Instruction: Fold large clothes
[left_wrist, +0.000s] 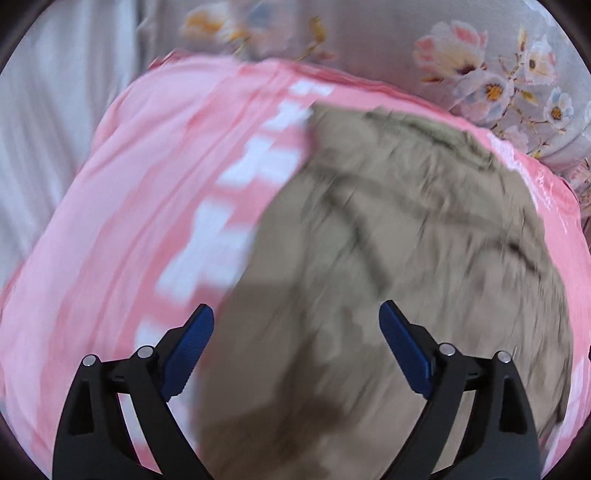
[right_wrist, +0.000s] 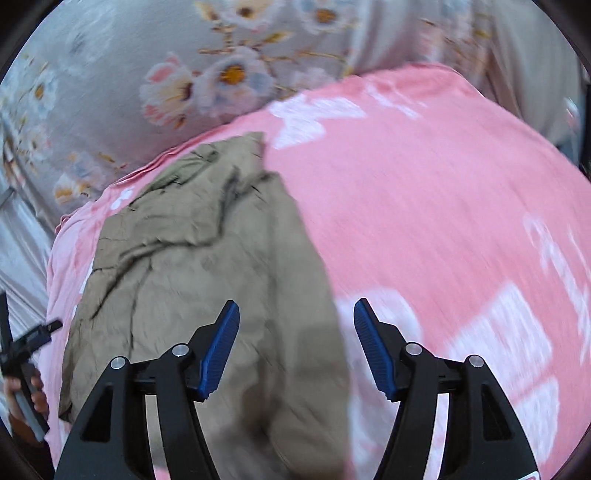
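While both grippers' fingers (left_wrist: 202, 321) gape empty, khaki garment (right_wrist: 207, 258) lies on pink sheet (right_wrist: 424, 206); floral bedding (right_wrist: 110, 74) beyond.

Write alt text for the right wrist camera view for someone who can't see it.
A crumpled khaki garment lies on a pink blanket with white patterns, below the open, empty right gripper. Floral grey bedding lies beyond, and a hand holding another gripper shows at the left edge.

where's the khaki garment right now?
The khaki garment lies crumpled on the pink sheet, left of centre in the right wrist view and right of centre in the left wrist view, just below the floral bedding.
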